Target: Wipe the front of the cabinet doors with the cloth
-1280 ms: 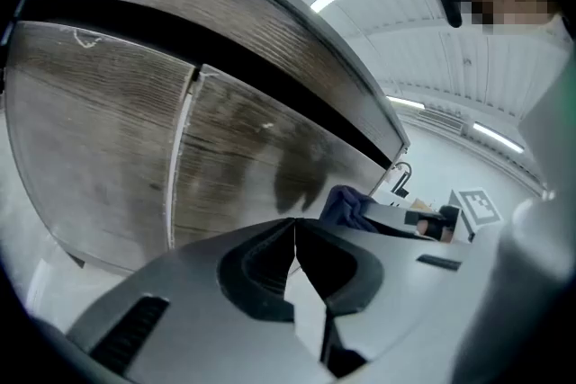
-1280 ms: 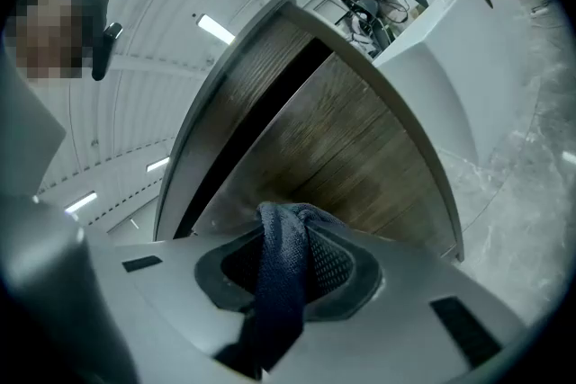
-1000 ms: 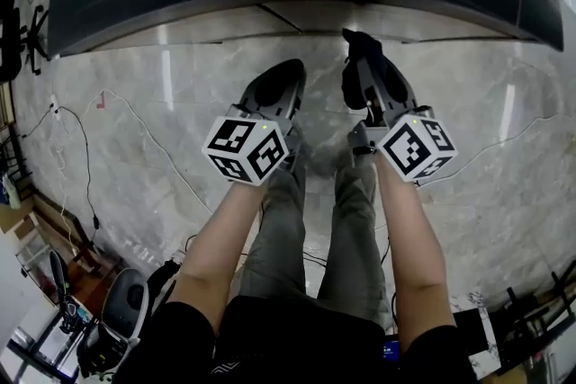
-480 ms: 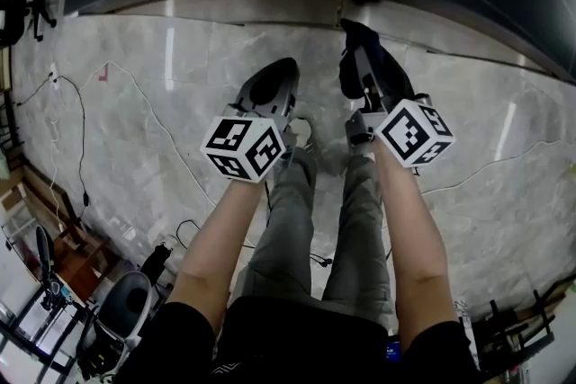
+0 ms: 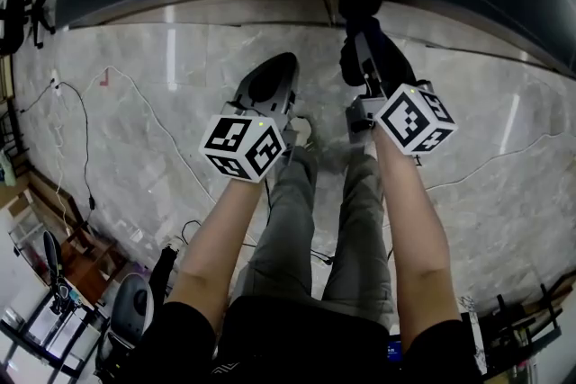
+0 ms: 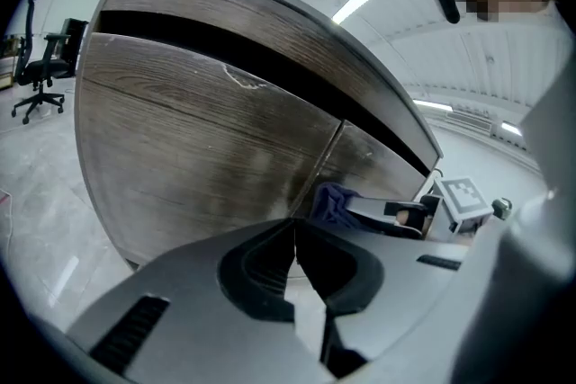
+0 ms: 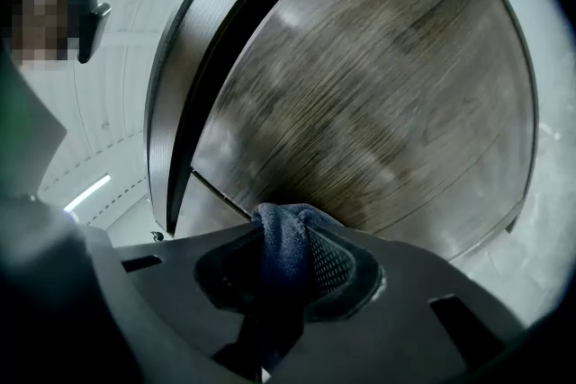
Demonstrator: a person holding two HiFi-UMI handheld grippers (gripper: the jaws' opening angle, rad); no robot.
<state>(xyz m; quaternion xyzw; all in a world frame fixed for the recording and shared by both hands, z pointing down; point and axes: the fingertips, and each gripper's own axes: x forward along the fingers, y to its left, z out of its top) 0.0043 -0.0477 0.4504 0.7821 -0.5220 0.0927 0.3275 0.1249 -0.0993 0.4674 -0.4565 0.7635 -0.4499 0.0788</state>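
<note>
The right gripper [image 7: 286,234] is clenched on the dark blue cloth [image 7: 281,261]. The cloth fills the gap between the jaws and bulges past their tips toward the wood-grain cabinet doors [image 7: 387,76]. The left gripper [image 6: 294,225] is pinched together with nothing in it, level beside the right one. Both forearms reach straight forward above the marble floor [image 5: 135,103]. Half a second ago the cloth end sat just short of the cabinet; in the head view it now overlaps the dark front.
</note>
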